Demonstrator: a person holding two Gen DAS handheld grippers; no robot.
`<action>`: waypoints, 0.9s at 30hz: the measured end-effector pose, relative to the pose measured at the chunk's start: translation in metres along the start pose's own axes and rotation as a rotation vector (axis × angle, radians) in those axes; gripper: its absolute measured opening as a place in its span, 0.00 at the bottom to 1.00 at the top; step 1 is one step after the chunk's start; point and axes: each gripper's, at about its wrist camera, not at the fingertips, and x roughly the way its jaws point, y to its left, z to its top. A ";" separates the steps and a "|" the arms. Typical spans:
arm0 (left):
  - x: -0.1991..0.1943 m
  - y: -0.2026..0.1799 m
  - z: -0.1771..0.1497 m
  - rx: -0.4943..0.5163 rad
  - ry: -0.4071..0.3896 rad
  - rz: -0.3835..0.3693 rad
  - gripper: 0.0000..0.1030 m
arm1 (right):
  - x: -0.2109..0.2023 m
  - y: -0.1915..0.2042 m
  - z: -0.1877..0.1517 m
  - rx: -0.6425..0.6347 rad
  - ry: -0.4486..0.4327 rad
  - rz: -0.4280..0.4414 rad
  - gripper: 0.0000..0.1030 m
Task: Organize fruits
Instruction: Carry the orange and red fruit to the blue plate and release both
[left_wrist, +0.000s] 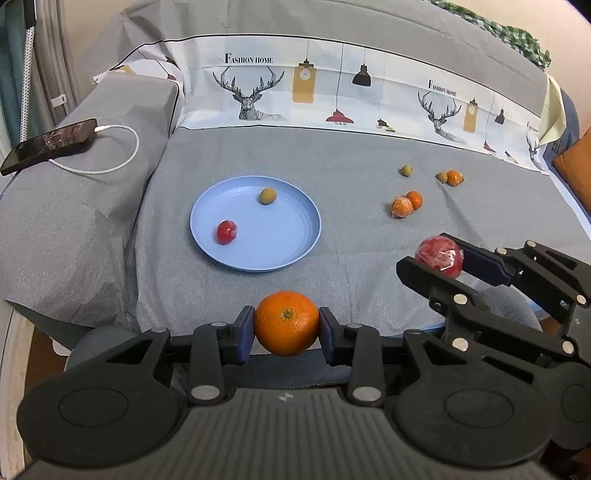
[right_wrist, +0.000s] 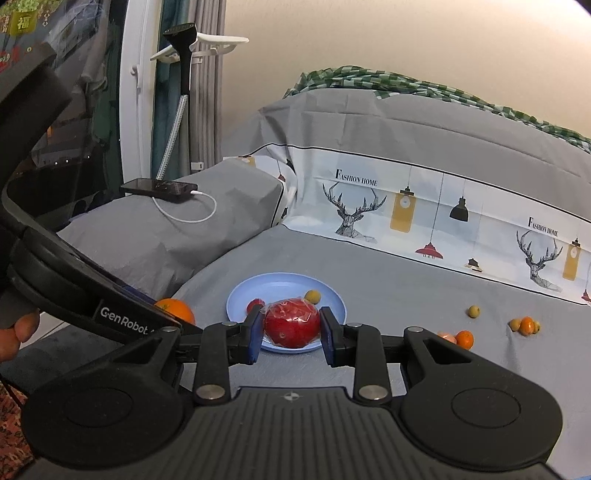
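Now orange (left_wrist: 286, 322) w/ green stem scar, plastic-wrapped red apple (right_wrist: 292, 323), both gripped.

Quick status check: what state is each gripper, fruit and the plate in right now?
Left hand-held gripper: shut on large orange, off the bed.
Right hand-held gripper: shut on wrapped red apple, off the bed.
Blue plate: flat on the bed, holding small red fruit and small green fruit.
Loose small fruits: on the sheet.

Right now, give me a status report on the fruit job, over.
Left gripper shut on orange; right gripper shut on wrapped red apple. Blue plate holds two small fruits. Path to plate clear.
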 end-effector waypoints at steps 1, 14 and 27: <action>0.000 0.001 0.000 -0.002 -0.001 -0.002 0.39 | 0.001 0.001 0.000 -0.002 0.003 0.000 0.32; 0.005 0.005 0.000 -0.015 0.011 -0.007 0.39 | 0.007 0.002 0.000 -0.026 0.027 0.014 0.32; 0.009 0.005 0.000 -0.017 0.020 -0.007 0.39 | 0.013 0.001 -0.001 -0.025 0.039 0.021 0.32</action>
